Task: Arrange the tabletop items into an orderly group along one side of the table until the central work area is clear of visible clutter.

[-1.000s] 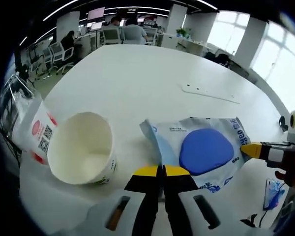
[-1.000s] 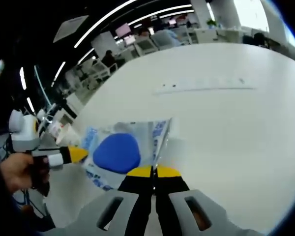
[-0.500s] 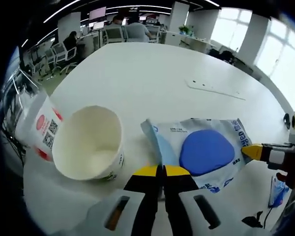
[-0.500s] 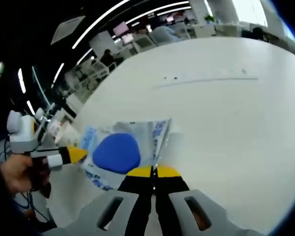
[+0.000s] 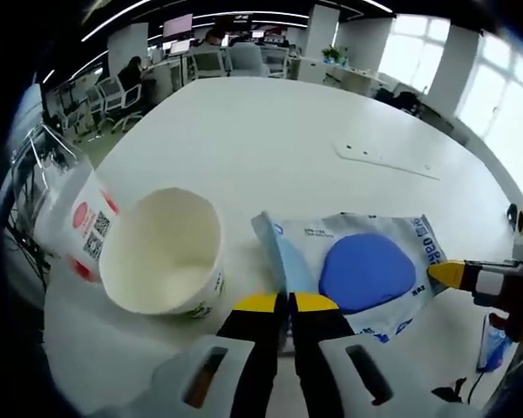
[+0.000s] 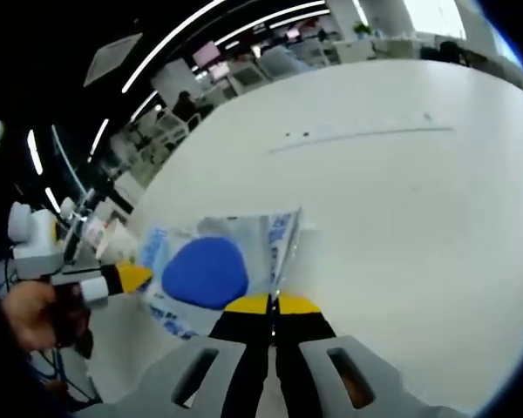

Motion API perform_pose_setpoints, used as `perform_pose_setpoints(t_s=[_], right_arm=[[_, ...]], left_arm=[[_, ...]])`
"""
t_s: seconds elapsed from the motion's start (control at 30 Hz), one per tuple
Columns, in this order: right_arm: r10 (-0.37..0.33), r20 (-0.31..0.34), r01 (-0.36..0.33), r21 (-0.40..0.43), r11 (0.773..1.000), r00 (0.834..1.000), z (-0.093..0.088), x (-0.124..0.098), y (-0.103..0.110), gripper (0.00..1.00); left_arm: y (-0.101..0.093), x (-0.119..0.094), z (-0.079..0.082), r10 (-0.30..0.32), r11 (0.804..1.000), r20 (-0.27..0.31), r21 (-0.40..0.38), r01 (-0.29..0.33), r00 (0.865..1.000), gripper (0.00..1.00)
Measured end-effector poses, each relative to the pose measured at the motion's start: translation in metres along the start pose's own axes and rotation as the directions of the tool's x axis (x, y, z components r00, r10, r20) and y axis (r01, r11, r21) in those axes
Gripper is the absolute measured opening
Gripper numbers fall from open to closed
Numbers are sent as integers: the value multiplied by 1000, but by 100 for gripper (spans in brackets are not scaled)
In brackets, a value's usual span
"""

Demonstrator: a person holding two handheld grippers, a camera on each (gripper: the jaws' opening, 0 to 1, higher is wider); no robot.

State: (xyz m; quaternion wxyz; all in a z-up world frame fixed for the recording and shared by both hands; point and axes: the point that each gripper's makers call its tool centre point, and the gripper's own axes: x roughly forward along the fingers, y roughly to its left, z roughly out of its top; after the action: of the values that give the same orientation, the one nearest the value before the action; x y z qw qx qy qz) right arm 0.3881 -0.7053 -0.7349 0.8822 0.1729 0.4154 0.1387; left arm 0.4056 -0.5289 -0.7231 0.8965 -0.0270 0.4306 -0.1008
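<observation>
Left gripper view: the left gripper (image 5: pixel 286 300) is closed, jaws pinched on the near edge of the clear packet (image 5: pixel 349 270) holding a blue pad (image 5: pixel 366 271). The right gripper (image 5: pixel 449 274) enters from the right, its tip on the packet's far end. Just beside the packet stands an open paper cup (image 5: pixel 163 264), and past it, at the table (image 5: pixel 261 139) corner, a white bag with red marks (image 5: pixel 74 228). Against the frames a second ago the cup and bag sit slightly larger and more central, while the packet keeps its place between the two tips: the camera shifted, the packet is still held, not yet released.

Right gripper view: the right gripper (image 6: pixel 271 304) is closed on the packet's other edge (image 6: pixel 283 244); the left gripper (image 6: pixel 126 277) holds the opposite side. Cup probably hidden behind it; too blurred to confirm. This view adds the wide bare centre of the table (image 6: pixel 401 200). Judgement: the packet already lies near the edge group, so setting it down beside the cup remains.
</observation>
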Motion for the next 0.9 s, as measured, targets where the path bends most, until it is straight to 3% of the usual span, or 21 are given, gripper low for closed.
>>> perform_pose_setpoints(t_s=[0.17,0.33,0.9], right_arm=[[-5,1,5,7,1000,1000,-1,2,0,0],[-2,-2,2,13,1000,1000,0,1,1,0],[-28,11,27,55,998,1000,-4,1,1,0]], left_arm=[[-3,-1,0,16,989,0,144,-16,1000,11],[-1,-1,-5,26,993,-9,115,-25,1000,14],[-2,-4,3,41,987,10,158,-42,999,17]])
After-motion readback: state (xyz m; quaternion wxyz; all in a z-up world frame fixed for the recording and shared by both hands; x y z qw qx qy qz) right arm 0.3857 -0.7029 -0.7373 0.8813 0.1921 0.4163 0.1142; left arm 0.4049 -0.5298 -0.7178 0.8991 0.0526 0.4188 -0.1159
